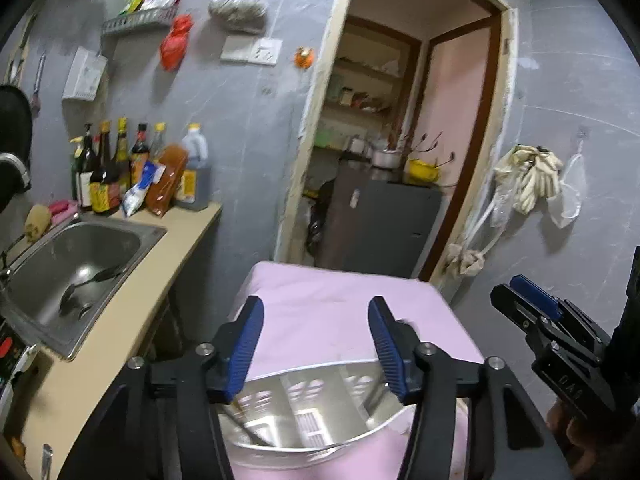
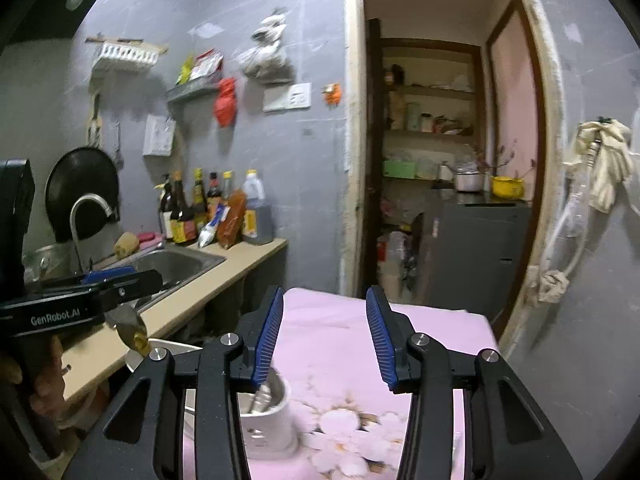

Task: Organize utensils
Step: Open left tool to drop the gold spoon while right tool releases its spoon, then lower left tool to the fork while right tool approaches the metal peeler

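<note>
The left tongs (image 1: 316, 344) are spread wide and hold nothing. Just below them, a metal basket (image 1: 304, 412) with some utensils stands on the pink table (image 1: 340, 304). The right tongs (image 2: 326, 336) are also spread wide and empty. Under their left finger stands a white holder (image 2: 268, 420) with utensils inside. Farther to the left, a ladle (image 1: 86, 280) lies in the sink (image 1: 132, 248). Behind the sink, bottles (image 1: 108, 168) stand against the wall.
</note>
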### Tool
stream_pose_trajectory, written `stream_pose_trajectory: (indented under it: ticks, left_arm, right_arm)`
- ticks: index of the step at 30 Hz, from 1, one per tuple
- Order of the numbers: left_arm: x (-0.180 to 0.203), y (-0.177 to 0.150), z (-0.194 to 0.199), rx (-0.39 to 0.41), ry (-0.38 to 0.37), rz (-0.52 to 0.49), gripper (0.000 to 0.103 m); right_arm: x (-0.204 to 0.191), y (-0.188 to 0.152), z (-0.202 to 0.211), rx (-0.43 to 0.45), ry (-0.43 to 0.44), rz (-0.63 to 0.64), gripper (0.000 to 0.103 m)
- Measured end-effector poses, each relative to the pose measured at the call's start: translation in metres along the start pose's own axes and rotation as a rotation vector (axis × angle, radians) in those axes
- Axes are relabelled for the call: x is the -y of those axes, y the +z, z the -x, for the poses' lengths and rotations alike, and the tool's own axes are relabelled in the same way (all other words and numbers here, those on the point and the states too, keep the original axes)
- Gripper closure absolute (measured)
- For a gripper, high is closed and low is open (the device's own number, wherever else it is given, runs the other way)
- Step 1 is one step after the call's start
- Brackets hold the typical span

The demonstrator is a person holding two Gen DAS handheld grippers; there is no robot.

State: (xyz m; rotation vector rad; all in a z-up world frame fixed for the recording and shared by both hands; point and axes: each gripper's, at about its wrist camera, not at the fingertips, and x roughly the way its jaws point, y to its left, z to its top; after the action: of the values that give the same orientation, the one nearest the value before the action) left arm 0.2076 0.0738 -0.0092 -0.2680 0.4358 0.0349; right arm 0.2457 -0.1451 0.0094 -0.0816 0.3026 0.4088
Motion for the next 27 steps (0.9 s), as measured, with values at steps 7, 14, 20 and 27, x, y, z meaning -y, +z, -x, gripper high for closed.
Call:
stream_pose_trajectory:
  ticks: [7,14,20,27]
  left_arm:
    - [0.053,0.002,0.01,0.071,-0.043,-0.051,0.017]
    - [0.097,-0.003,0.004,0.114,-0.047,-0.077,0.005]
    - [0.133,-0.016,-0.012,0.101,-0.061,-0.125,0.004]
    - [0.167,-0.042,-0.037,0.037,-0.085,-0.157,0.004]
  right_arm:
    - [0.049,0.006,0.04,0.052,-0.091,-0.054,0.021]
    - [0.09,0.004,0.061,0.061,-0.177,-0.074,0.001]
    - [0.126,-0.011,0.073,0.039,-0.251,-0.09,0.001]
    - [0.174,-0.046,0.07,-0.048,-0.328,-0.127,0.001]
